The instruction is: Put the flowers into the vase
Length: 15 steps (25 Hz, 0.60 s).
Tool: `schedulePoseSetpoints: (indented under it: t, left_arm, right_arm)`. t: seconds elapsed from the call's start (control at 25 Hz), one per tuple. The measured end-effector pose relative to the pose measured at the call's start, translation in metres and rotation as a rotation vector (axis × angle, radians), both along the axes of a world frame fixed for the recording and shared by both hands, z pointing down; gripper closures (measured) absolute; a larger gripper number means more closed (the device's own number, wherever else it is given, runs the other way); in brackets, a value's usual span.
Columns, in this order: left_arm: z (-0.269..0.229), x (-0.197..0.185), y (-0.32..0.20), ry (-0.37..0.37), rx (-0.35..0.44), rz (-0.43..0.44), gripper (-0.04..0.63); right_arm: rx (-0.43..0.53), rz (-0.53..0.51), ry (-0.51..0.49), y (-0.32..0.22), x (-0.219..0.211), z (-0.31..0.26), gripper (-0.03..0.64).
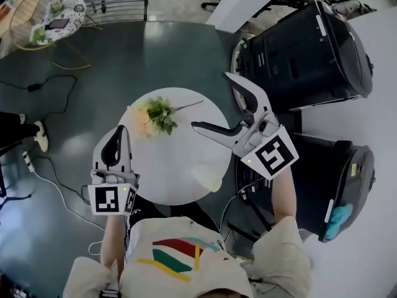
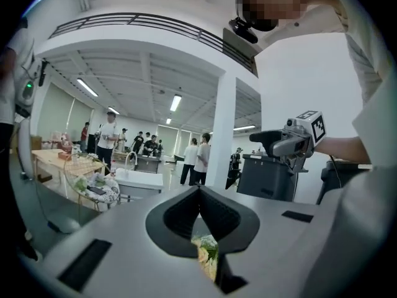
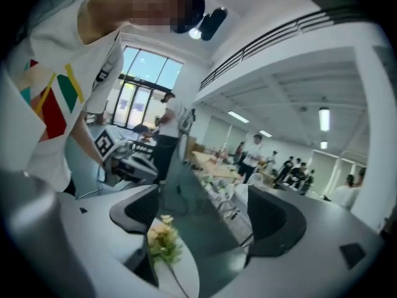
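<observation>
A small bunch of pale flowers with green leaves (image 1: 155,115) lies on its side on the round white table (image 1: 180,166), stem pointing right. My left gripper (image 1: 118,143) hovers over the table's left edge, shut and empty; in the left gripper view its jaws meet at the tips and the flowers (image 2: 206,253) show just below and beyond them. My right gripper (image 1: 209,100) is at the table's right side, open wide and empty, its jaws to the right of the stem. In the right gripper view the flowers (image 3: 162,238) sit low, by the left jaw. No vase shows.
Two big black bins (image 1: 310,48) (image 1: 338,179) stand close to the table's right. A wire chair with a patterned cushion (image 1: 53,11) is at the far left, and cables (image 1: 56,85) run over the dark floor. People stand in the background (image 2: 198,157).
</observation>
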<state>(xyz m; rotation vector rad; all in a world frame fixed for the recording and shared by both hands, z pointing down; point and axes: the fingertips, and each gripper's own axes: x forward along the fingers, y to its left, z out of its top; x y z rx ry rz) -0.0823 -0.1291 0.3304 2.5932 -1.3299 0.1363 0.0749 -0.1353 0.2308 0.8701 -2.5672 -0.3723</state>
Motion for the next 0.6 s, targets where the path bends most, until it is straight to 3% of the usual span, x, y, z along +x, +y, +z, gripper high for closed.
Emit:
schedulePoseSetpoints:
  t: [0.2,0.44,0.6]
  left_arm:
    - [0.031,-0.005,-0.001,-0.015,-0.022,-0.022,0.588]
    - [0.071,-0.015,0.007,-0.02,-0.074,-0.057,0.588]
    - [0.097,-0.026,0.007,-0.018,-0.11,-0.067,0.588]
  right_arm:
    - [-0.194,-0.21,0.276,-0.005,-0.027,0.088,0.184]
    - [-0.364,-0.408,0.413,0.001,-0.059,0.181,0.184]
    - [-0.455,-0.449,0.501,-0.01,-0.066,0.239,0.184]
